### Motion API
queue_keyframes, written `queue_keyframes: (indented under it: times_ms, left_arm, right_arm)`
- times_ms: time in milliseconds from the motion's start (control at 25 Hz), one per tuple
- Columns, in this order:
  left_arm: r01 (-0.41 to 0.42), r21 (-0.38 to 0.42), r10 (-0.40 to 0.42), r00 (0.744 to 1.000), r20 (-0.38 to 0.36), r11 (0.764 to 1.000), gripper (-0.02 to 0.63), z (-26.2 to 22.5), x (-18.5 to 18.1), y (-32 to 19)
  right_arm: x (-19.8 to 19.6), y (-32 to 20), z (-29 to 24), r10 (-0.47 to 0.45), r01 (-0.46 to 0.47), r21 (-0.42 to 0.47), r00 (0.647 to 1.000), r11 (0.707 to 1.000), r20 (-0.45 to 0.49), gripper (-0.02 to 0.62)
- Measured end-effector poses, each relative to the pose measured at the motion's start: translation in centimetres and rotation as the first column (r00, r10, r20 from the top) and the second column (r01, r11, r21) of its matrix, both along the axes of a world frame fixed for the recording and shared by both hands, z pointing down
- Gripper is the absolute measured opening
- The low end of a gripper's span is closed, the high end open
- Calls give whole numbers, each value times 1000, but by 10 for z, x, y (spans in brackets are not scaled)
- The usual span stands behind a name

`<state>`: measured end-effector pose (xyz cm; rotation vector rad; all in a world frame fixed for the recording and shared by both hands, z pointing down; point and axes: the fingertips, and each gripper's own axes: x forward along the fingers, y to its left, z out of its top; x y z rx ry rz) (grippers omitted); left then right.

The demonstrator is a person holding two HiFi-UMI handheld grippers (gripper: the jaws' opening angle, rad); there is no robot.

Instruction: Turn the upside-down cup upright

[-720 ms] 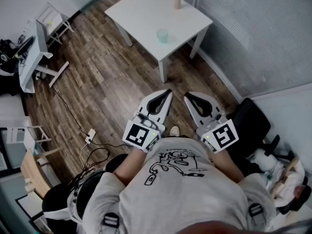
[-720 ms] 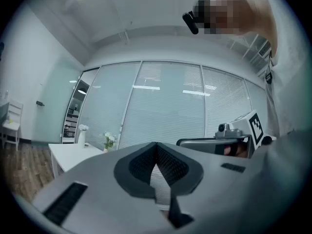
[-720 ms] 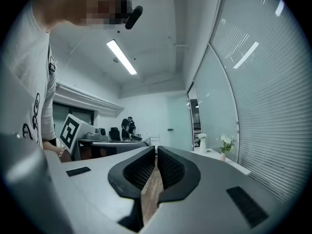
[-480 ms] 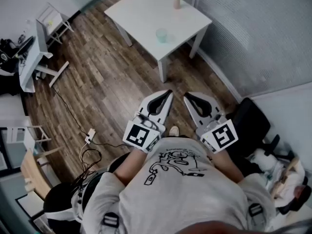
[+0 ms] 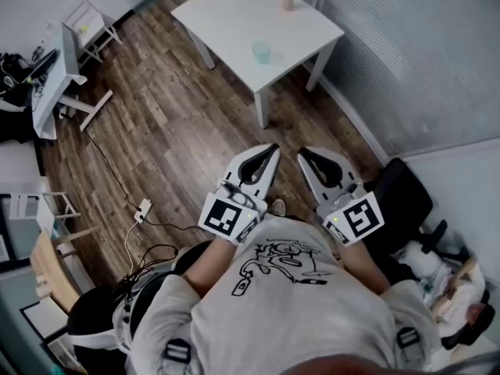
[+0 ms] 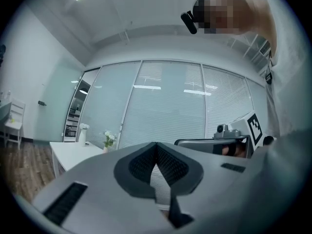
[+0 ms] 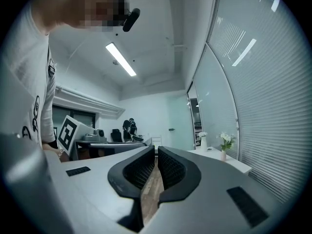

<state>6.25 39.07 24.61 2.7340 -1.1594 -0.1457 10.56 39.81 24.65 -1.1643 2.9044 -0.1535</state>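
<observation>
Across the floor (image 5: 172,131) stands a table (image 5: 234,14), the cup (image 5: 261,51) near its front corner. Left gripper (image 5: 270,148) and right gripper (image 5: 301,153), jaws closed and empty, are well apart from it; step closer, opening one before reaching.

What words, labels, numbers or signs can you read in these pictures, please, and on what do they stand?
None can be read.
T-shirt: black print, any lettering too blurred to read.
Cubes on the left tongs and right tongs: square marker patterns, no words.
</observation>
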Motion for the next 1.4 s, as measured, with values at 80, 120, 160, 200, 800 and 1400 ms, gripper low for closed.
queue_keyframes:
  times_ms: [80,120,160,200,800,1400]
  left_arm:
    - [3,-2,-3,1000,-8,1000,2,0,-3,-1]
    - [5,-2,-5,1000,-11,1000,2,-1,-4,-2]
    - [7,0,-7,1000,-13,1000,2,-1,-5,-4]
    - [9,0,-9,1000,-13,1000,2,-1,-5,-7]
    - [8,-17,-8,1000,-24,1000,2,6,-23,-76]
    - [6,-14,-6,999,-39,1000,2,0,-84,-182]
  right_arm:
    - [-2,0,1,-5,5,-3,1000,1000,-1,44]
    - [-3,-1,1,-9,9,-5,1000,1000,0,44]
    - [-5,-2,1,-12,12,-5,1000,1000,3,44]
    - [-6,-3,2,-14,14,-6,1000,1000,5,44]
    - [-26,-71,10,-23,22,-27,1000,999,-2,44]
    - [-89,-181,4,-33,33,-21,999,999,-16,44]
